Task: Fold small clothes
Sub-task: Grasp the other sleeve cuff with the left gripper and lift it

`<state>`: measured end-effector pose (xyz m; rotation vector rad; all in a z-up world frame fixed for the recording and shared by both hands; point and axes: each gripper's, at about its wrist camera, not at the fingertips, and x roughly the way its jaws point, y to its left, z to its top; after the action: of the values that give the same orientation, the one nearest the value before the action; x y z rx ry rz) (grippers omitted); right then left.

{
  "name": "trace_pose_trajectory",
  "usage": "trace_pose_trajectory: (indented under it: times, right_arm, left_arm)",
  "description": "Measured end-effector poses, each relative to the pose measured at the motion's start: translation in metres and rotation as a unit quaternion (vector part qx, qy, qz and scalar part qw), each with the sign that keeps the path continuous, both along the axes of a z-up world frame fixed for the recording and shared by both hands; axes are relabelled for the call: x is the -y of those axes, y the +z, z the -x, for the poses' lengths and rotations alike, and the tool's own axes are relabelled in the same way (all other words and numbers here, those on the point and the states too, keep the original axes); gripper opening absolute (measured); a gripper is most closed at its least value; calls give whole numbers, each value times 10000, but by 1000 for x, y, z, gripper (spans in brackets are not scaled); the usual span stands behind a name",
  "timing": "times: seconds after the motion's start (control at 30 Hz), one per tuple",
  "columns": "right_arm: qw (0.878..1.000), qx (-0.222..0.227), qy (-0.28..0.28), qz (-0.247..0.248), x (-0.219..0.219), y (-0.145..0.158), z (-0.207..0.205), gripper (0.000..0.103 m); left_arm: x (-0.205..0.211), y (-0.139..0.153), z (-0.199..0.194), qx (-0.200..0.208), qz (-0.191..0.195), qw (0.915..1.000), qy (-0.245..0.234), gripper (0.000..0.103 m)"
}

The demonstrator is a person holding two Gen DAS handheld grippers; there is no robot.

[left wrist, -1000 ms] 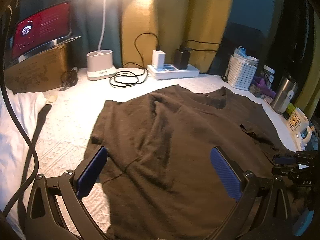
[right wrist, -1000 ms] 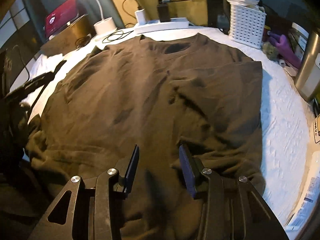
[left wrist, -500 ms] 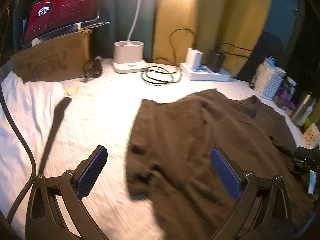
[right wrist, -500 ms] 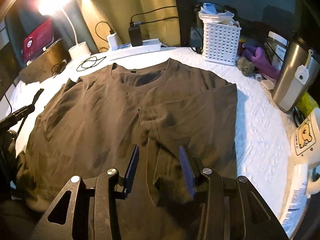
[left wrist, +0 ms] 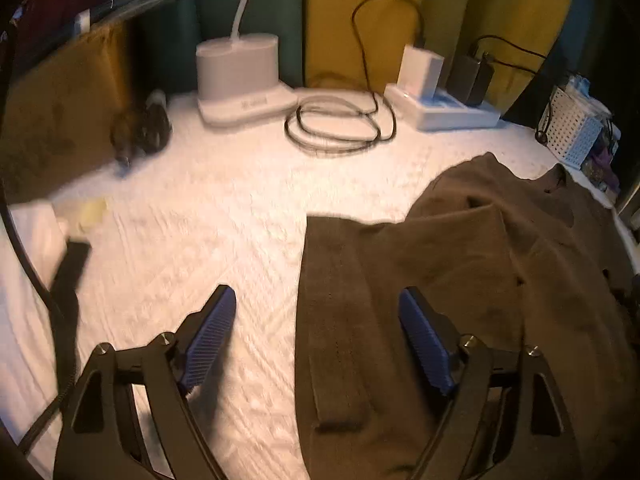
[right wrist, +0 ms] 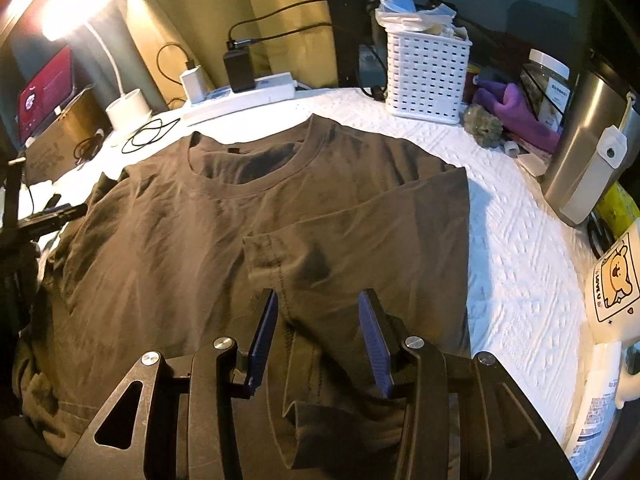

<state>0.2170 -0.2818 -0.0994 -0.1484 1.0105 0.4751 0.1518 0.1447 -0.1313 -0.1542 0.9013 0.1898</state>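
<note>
One brown T-shirt (right wrist: 224, 240) | spread flat, wrinkled | right side folded inward

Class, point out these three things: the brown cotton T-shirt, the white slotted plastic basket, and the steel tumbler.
brown cotton T-shirt (right wrist: 224, 240), right wrist view, chest panel.
white slotted plastic basket (right wrist: 426, 76), right wrist view, front wall.
steel tumbler (right wrist: 586, 132), right wrist view, metal side.

White textured table cover (right wrist: 520, 248) fills the lower frame. Yellow curtain (left wrist: 384, 20) hangs at upper centre, dark green curtain (left wrist: 272, 4) to its left. Lit desk lamp (right wrist: 76, 20) glows at upper left in the right wrist view, casting warm light. Room beyond is dim.
</note>
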Motion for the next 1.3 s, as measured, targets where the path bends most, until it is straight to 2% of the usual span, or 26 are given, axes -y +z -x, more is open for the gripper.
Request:
trace_pose_trajectory:
  times: [0.03,0.1,0.17,0.2,0.23,0.27,0.43,0.57,0.8,0.97,1.1,1.3]
  right_arm:
    - [10000,-16,-15,11,1,-1,-1,45]
    - [10000,-66,-52,25,1,-5,-4,45]
    - [9999,-115,-70,17,1,-9,-6,45]
    - [9999,-130,-59,9,0,-10,-7,45]
    - [9999,-133,-36,1,-1,-10,-7,45]
    - [9999,-131,6,-10,-3,-10,-7,45]
    - [9999,-87,105,-58,-6,-8,-3,45]
    - [9999,-80,95,-88,-3,-7,0,45]
    - [9997,-16,188,-171,-3,-2,8,45]
    - [9995,35,191,-241,2,2,14,45]
    - [9993,63,199,-325,6,3,18,45]
    - [9986,98,196,-488,13,4,22,45]
  left_arm:
    - [4,-1,0,-27,-97,9999,-45,83]
    - [9,1,2,-7,-161,9998,-142,67]
    - [14,3,6,24,-184,9994,-277,36]
    - [17,4,7,21,-155,9993,-353,27]
    - [19,5,9,9,-171,9991,-389,14]
    - [19,5,12,9,-127,9991,-395,9]
    - [4,8,35,165,38,9997,199,7]
    - [-17,15,58,400,261,9958,784,7]
    - [-10,28,83,690,5,9905,1194,7]
    - [9,42,94,831,-405,9880,1241,7]
    - [20,53,97,933,-582,9868,1185,7]
    - [57,73,90,1156,-827,9876,662,7]
